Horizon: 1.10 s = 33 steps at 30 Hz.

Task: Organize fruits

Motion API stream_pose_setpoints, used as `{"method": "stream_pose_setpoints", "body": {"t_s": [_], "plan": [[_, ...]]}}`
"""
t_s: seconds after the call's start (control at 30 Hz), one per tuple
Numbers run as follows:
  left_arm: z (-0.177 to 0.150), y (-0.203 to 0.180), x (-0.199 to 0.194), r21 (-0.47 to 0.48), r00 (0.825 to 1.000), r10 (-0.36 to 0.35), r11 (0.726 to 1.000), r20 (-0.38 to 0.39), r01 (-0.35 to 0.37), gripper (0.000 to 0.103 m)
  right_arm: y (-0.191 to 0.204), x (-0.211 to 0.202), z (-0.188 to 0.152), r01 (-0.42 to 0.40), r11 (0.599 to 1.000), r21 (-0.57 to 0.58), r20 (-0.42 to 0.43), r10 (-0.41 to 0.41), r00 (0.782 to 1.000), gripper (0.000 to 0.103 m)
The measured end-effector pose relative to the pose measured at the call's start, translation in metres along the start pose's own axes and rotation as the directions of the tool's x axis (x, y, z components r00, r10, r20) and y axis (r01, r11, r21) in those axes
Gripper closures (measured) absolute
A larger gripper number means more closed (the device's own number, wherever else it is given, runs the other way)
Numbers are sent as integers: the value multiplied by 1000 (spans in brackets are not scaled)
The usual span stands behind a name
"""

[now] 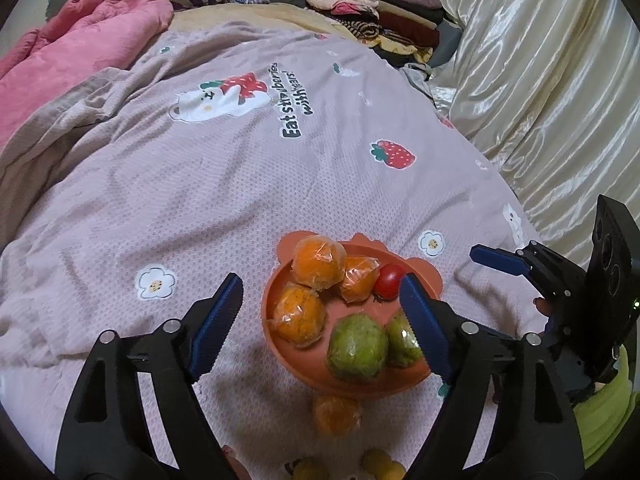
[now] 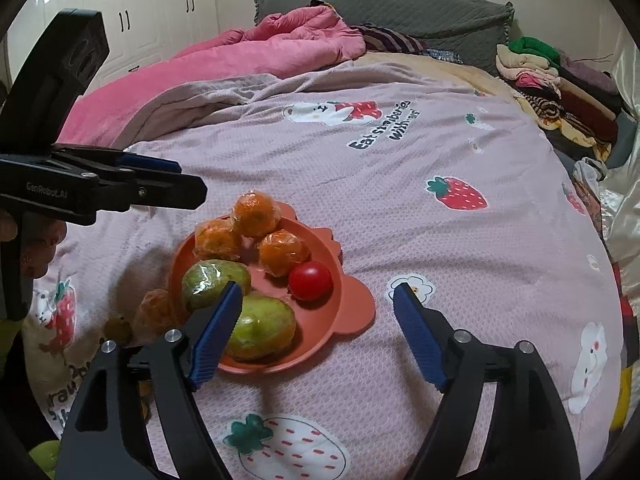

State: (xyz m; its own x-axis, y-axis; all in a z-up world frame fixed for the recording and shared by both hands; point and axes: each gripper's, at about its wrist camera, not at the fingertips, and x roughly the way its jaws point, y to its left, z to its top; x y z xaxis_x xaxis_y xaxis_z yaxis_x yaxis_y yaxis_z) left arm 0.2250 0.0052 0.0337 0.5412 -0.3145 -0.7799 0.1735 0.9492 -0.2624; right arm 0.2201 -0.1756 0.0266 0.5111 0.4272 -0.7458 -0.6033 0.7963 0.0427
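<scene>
- My left gripper [image 1: 320, 322] stands open and empty, hovering above the plate [image 1: 276, 280] on the bed [image 1: 200, 184].
- My right gripper [image 2: 318, 330] is likewise open and empty, over the plate's near right edge.
- Plate contents: three wrapped oranges [image 1: 319, 261], two wrapped green fruits [image 1: 357, 347], one tomato [image 1: 391, 281].
- Outstanding: one wrapped orange [image 1: 336, 414] lies on the bed just beside the plate's near rim, with small yellow-green fruits [image 1: 378, 462] nearer still to me.
- Key relation: in the left wrist view the stray orange sits below and between my left gripper's fingers; the left hand appears nearer, so I judge it suited to the next pick.
</scene>
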Motion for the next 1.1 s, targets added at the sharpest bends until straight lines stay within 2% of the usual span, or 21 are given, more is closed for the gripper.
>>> {"method": "stream_pose_setpoints", "body": {"t_s": [0.47,1.1], "plan": [[-14,2,-29,0,996,60,998,60,-60,10,16,-24,-6,-1,1000,8,43,1,999,15],[-44,0,-58,-4,988,103,995,114,-103,10,41,-50,-25,-17,1000,18,46,16,999,11]]}}
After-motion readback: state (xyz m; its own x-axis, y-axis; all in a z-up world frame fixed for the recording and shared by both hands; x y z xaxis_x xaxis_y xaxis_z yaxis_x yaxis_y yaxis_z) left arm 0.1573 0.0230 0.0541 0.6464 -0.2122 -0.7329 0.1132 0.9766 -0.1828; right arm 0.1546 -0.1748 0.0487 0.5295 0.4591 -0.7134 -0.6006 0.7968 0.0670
